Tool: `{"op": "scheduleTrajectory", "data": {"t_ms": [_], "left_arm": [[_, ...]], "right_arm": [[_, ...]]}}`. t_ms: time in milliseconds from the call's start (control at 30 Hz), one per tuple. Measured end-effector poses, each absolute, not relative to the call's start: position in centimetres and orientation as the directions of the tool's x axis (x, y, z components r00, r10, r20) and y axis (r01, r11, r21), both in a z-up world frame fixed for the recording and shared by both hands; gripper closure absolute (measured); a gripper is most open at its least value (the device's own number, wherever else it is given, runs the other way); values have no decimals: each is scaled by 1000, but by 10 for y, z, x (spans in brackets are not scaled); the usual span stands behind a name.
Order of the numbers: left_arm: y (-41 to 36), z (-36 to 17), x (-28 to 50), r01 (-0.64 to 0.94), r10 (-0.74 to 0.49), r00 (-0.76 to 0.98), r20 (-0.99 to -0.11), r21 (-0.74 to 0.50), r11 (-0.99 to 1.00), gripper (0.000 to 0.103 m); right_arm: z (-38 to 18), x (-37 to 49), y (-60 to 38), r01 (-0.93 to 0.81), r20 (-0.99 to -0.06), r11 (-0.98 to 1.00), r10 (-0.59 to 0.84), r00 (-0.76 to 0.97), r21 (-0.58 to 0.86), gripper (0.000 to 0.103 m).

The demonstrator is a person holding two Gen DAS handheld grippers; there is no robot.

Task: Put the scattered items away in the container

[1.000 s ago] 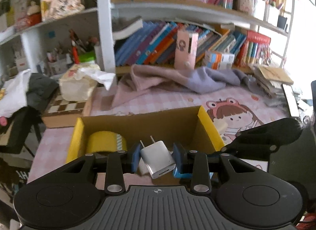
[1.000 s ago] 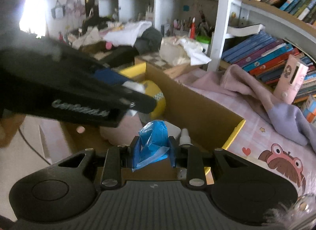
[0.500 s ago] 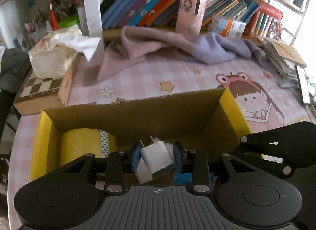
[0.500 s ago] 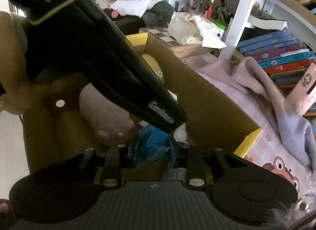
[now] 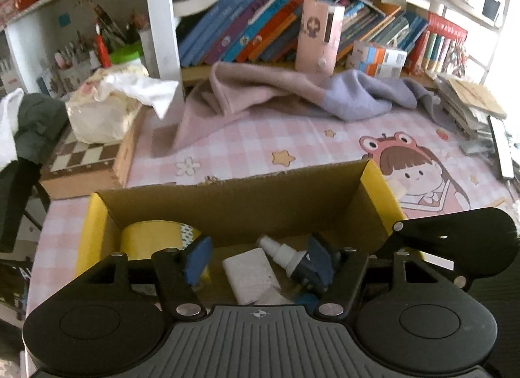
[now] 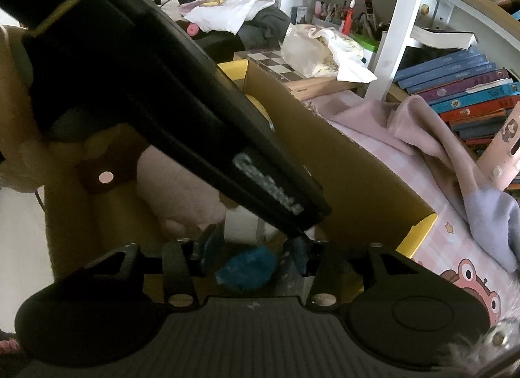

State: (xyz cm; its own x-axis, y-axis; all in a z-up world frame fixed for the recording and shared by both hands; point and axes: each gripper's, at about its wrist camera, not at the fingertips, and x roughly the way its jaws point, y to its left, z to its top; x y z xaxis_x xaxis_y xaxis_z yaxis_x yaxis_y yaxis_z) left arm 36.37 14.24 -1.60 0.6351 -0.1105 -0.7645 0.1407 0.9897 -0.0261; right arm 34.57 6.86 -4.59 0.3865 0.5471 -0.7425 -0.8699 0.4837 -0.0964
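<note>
Both grippers hang over the cardboard box with yellow flaps. My left gripper has its jaws opening; the white charger lies on the box floor between them, free of the pads. Beside it are a small white bottle and a yellow tape roll. In the right wrist view my right gripper is opening too, and the crumpled blue wrapper sits loose below the gap, touching neither pad. The left gripper's black body crosses that view and hides much of the box.
A pink and lilac cloth lies behind the box on the pink checked mat. A chessboard case with a tissue bag stands at the left. Bookshelves line the back. A pink fuzzy sleeve reaches into the box.
Both grippers have opened. The white charger dropped from the left jaws onto the box floor, and the blue wrapper fell free of the right jaws. Both hands sank toward the box.
</note>
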Motion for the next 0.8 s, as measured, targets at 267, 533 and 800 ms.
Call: {"op": "scheduleTrajectory", "data": {"t_ms": [267,533,800], "left_arm": [[139,11,328,120,-81,706,-703,6,993,20],[135,30,272,97,-43,756,-653,46,994,15],[135,42,213,44,-9,792,-610,41,998,15]], "right_arm": [[-29,327,57,-847,-690,517,568,448,-125,41],[-6,292,32,-795,-615,583,568,547,-169,41],[9,247,-3,-720,-554,659,524,647,-218,39]]}}
